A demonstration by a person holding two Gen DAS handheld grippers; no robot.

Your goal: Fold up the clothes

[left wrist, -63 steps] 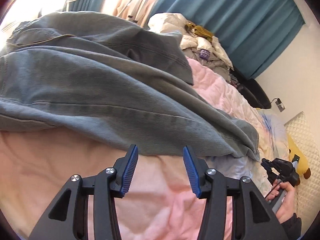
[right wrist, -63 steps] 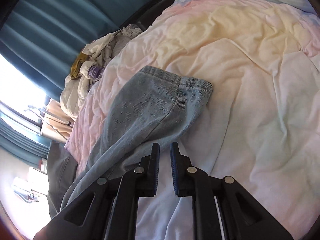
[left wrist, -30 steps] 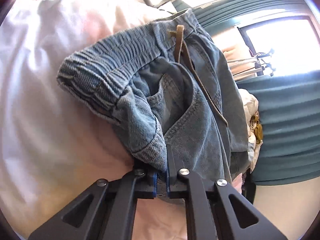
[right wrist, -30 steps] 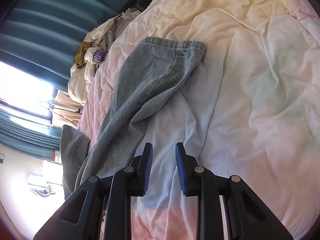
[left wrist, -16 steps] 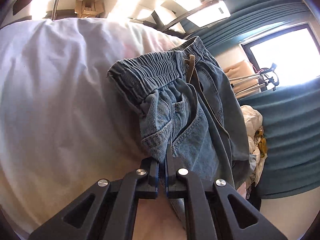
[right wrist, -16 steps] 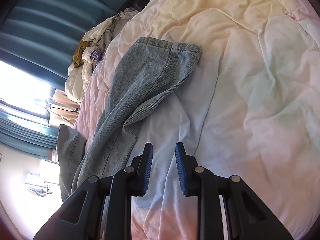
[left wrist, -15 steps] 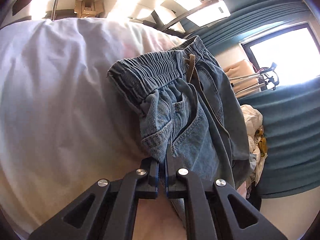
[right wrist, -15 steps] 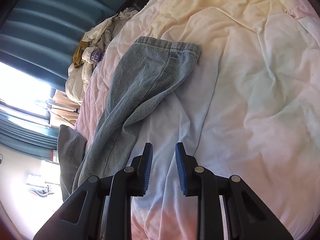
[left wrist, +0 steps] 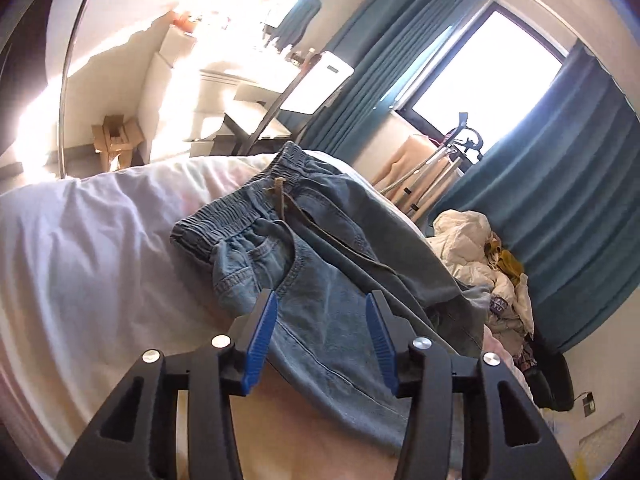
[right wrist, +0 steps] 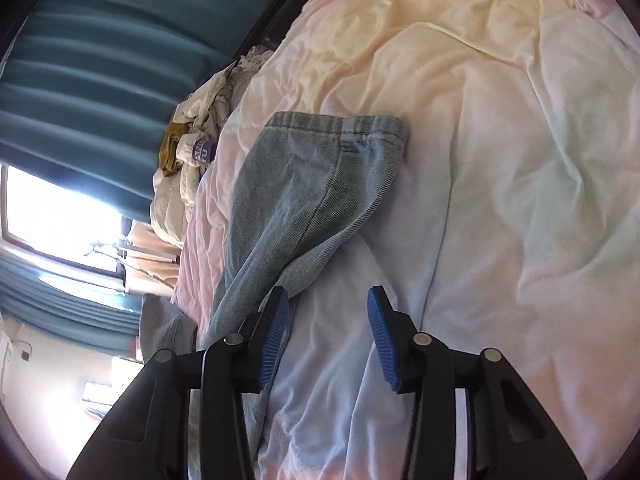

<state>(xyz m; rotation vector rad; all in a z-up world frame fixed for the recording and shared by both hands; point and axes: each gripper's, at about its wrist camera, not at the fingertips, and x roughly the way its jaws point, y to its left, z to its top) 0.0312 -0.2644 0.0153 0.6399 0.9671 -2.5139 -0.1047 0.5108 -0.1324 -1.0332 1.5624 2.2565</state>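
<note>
Faded denim trousers (left wrist: 320, 280) lie rumpled; left claw (left wrist: 320, 336), right claw (right wrist: 326, 336) just opened, empty.

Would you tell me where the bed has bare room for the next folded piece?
Bare quilt lies right of the jeans leg in the right view, and left of the waistband in the left view. It is crowded by the curtain, where a clothes pile sits.

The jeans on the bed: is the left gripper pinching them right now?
No: the left gripper has just opened, and its blue pads stand apart above the jeans, which lie on the bed.
</note>
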